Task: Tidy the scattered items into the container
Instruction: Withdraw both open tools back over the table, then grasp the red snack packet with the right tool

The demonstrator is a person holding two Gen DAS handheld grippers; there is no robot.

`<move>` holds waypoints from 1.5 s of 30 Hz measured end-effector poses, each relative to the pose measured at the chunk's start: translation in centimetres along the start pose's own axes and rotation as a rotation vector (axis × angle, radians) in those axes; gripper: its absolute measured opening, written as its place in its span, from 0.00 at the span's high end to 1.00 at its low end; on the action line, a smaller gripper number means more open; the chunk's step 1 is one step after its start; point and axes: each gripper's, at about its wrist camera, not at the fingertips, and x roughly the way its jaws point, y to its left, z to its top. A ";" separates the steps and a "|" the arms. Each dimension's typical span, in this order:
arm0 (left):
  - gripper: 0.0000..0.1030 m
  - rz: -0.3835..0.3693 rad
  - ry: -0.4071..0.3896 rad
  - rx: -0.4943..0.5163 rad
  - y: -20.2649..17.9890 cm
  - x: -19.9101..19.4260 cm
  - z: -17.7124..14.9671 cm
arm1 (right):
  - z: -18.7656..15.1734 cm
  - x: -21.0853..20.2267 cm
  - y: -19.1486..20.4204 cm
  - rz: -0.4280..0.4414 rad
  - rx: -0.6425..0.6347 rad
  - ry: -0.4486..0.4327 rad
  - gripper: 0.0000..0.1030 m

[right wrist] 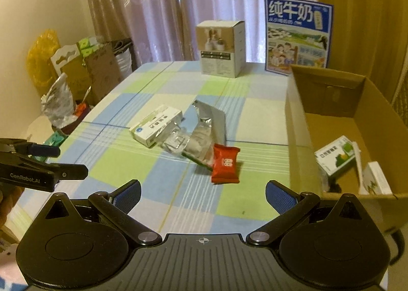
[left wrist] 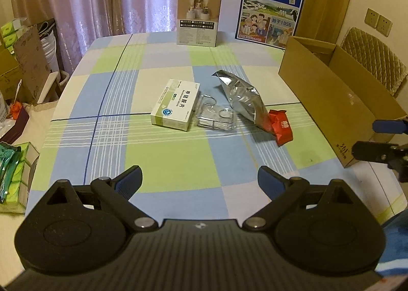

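On the checked tablecloth (left wrist: 107,122), a white medicine box (left wrist: 175,104), clear plastic packet (left wrist: 216,114), silver foil bag (left wrist: 242,97) and red snack packet (left wrist: 280,125) are lying clustered mid-table. Cardboard box (right wrist: 377,117) is sitting at right, already holding a green-white carton (right wrist: 336,158). Left gripper (left wrist: 200,181) and right gripper (right wrist: 202,194) are hovering, fingers spread wide, gripping nothing.

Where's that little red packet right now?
The red packet lies on the checked tablecloth in the middle of both views, tucked against the near end of the silver bag, left of the cardboard box.
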 end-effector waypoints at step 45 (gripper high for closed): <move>0.23 -0.085 -0.042 0.251 -2.5 17.3 4.8 | 0.6 15.5 -5.1 -0.065 0.077 0.106 0.75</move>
